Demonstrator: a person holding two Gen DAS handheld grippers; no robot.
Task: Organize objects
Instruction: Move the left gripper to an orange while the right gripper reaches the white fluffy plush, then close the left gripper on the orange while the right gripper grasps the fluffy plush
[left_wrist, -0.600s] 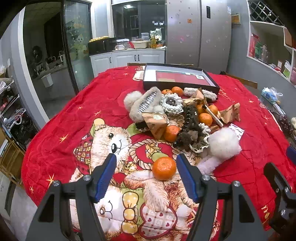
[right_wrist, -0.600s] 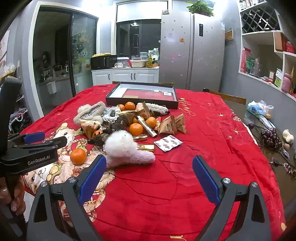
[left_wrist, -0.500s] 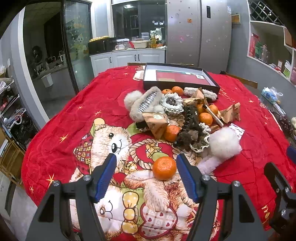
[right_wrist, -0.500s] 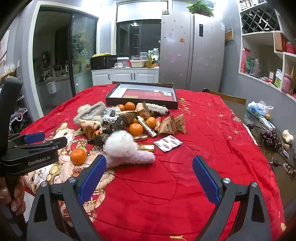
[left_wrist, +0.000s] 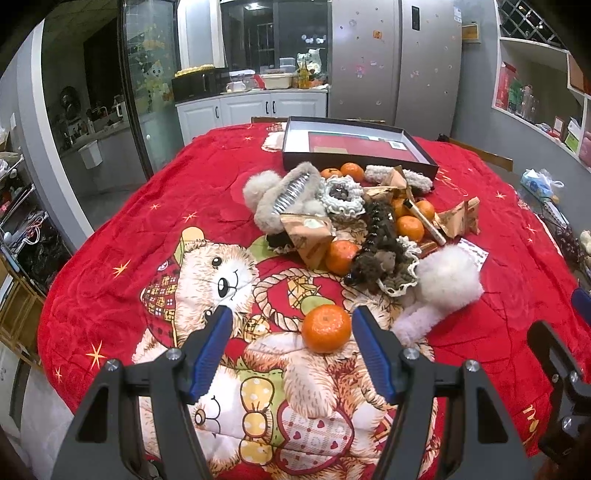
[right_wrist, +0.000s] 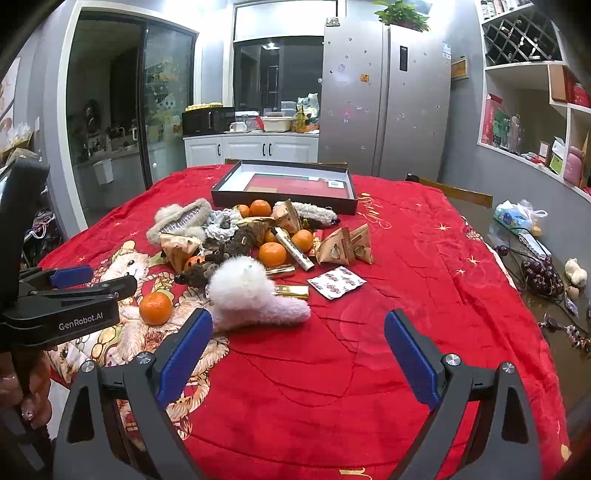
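A pile of objects lies mid-table on a red bear-print blanket (left_wrist: 122, 229): several tangerines, fluffy hair clips, scrunchies, brown snack packets and gold tubes. One loose tangerine (left_wrist: 326, 328) sits nearest, also in the right wrist view (right_wrist: 155, 308). My left gripper (left_wrist: 291, 332) is open and empty, its jaws on either side of that tangerine, just short of it. My right gripper (right_wrist: 298, 338) is open and empty over bare blanket, near a white fluffy clip (right_wrist: 251, 295). A dark shallow box (left_wrist: 354, 146) stands open behind the pile.
The left gripper's body (right_wrist: 62, 299) fills the right wrist view's left edge. A patterned sachet (right_wrist: 337, 282) lies right of the pile. A fridge (right_wrist: 384, 99) and counter stand beyond the table. Shelves line the right wall. Grapes and a tissue pack (right_wrist: 513, 218) lie right of the table.
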